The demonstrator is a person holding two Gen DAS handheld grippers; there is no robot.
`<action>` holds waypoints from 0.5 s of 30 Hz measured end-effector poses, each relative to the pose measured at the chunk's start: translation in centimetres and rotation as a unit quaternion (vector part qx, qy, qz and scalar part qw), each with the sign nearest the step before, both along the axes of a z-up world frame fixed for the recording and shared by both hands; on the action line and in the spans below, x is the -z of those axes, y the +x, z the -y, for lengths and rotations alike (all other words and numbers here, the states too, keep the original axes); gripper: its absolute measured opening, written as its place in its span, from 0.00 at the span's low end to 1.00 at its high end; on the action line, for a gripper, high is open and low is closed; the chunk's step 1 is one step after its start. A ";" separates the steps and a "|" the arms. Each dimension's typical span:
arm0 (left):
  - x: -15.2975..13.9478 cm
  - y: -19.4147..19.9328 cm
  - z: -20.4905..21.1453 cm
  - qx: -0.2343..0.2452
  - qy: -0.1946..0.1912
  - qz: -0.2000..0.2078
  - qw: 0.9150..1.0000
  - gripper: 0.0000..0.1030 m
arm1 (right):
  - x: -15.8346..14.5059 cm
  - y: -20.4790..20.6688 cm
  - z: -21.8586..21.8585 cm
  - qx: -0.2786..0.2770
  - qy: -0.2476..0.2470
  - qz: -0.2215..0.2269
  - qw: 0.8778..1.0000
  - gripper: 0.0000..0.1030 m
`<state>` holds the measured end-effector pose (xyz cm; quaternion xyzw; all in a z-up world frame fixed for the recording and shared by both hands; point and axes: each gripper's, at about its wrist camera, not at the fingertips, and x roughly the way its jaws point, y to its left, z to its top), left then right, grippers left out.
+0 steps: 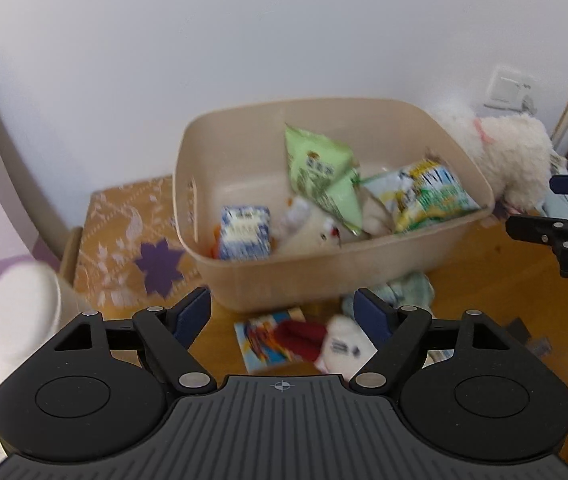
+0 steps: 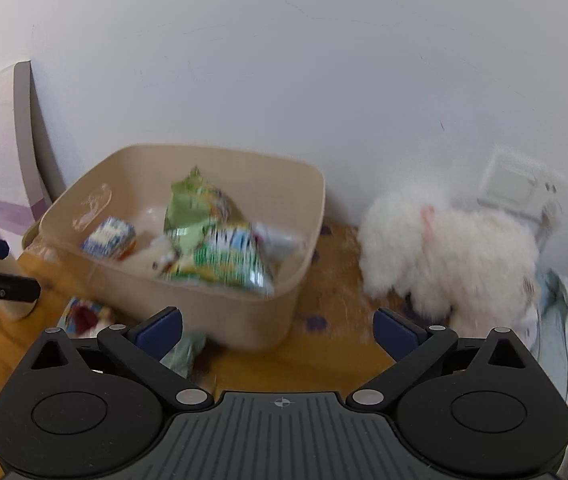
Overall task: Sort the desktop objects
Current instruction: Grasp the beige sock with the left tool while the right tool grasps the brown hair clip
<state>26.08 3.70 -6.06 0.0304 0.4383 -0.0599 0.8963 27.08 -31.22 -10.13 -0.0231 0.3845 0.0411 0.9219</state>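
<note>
The beige bin (image 1: 326, 268) stands on the tabletop (image 1: 496, 280) against the far wall, its long axis running left to right. Inside it, a green snack bag (image 1: 318, 168) leans with its long axis from far left to near right, and a striped snack bag (image 1: 424, 196) lies beside it on the right, along the right wall. A small blue-and-white carton (image 1: 243, 232) sits at the near left of the bin, next to a small white plush (image 1: 312, 236).

On the tabletop just in front of the bin lie a colourful card (image 1: 261, 338) and a white plush with a red part (image 1: 336, 344), touching each other, with a pale green packet (image 1: 404, 292) near them. A big fluffy white toy (image 2: 452, 256) stands right of the bin, on a patterned orange cloth (image 1: 123, 240).

The left gripper (image 1: 281, 312) has its jaws wide with nothing between them. The right gripper (image 2: 277, 332) also has wide, empty jaws.
</note>
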 end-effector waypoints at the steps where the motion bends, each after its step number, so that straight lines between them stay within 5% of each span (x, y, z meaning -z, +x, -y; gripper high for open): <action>1: 0.0 -0.6 0.2 0.005 0.001 -0.001 1.000 0.77 | 0.2 -1.0 0.1 -0.002 -0.001 -0.005 1.000 1.00; 15: 3.1 -6.8 2.9 0.056 0.001 -0.046 0.997 0.77 | 4.7 -9.8 1.6 0.052 0.049 -0.091 0.993 1.00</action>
